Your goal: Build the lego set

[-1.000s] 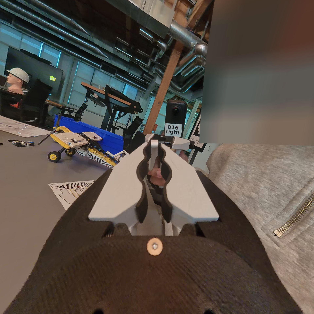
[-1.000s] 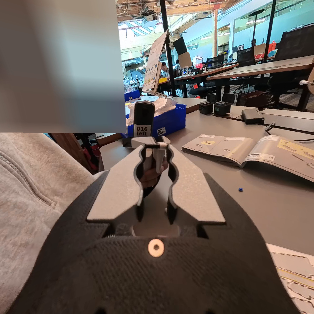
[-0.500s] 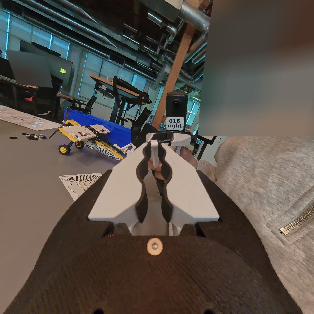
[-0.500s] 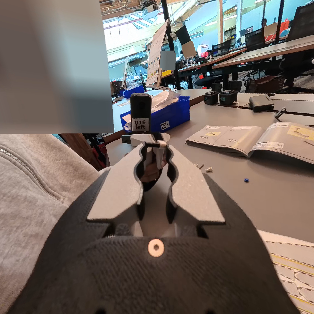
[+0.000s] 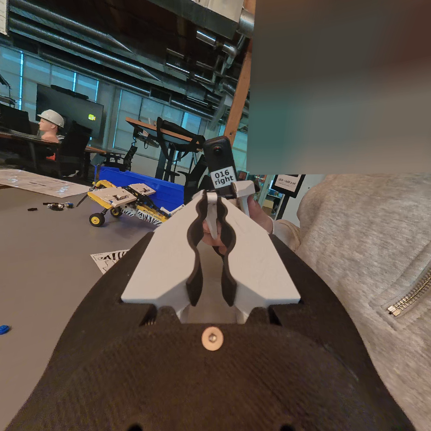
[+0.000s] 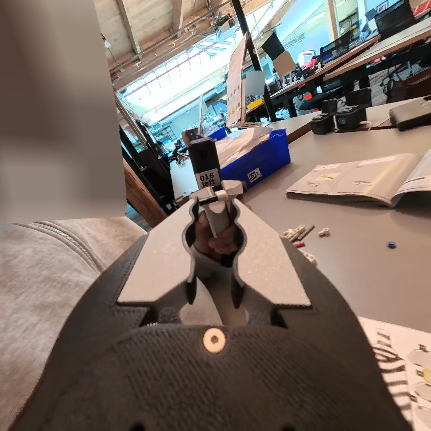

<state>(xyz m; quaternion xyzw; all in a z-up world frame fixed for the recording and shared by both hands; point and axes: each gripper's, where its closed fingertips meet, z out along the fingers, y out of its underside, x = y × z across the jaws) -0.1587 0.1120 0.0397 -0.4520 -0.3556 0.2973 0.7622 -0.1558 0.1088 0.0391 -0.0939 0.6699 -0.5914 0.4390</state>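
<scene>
My two grippers meet tip to tip in front of a person in a grey hoodie [image 5: 363, 256]. My left gripper [image 5: 215, 197] is nearly closed, with a small white piece [image 5: 212, 198] at its tips. My right gripper [image 6: 215, 202] is nearly closed around a short black pin [image 6: 207, 199] joined to a small white connector [image 6: 222, 194]. The exact grip is partly hidden where the fingertips overlap. A partly built yellow and white lego plane [image 5: 126, 205] stands on the grey table [image 5: 46, 256], far left of the left gripper.
A blue bin [image 5: 149, 184] stands behind the plane, and a sticker sheet [image 5: 109, 258] lies near it. In the right wrist view an open instruction booklet [image 6: 349, 182], a blue bin [image 6: 256, 163], loose small parts [image 6: 298, 233] and a sticker sheet [image 6: 408, 373] lie on the table. Left and right tips are no more than a few centimetres apart.
Both grippers stay tip to tip with the same jaw gap. The pair has shifted and tilted, so the right wrist view now shows loose parts on the table.
</scene>
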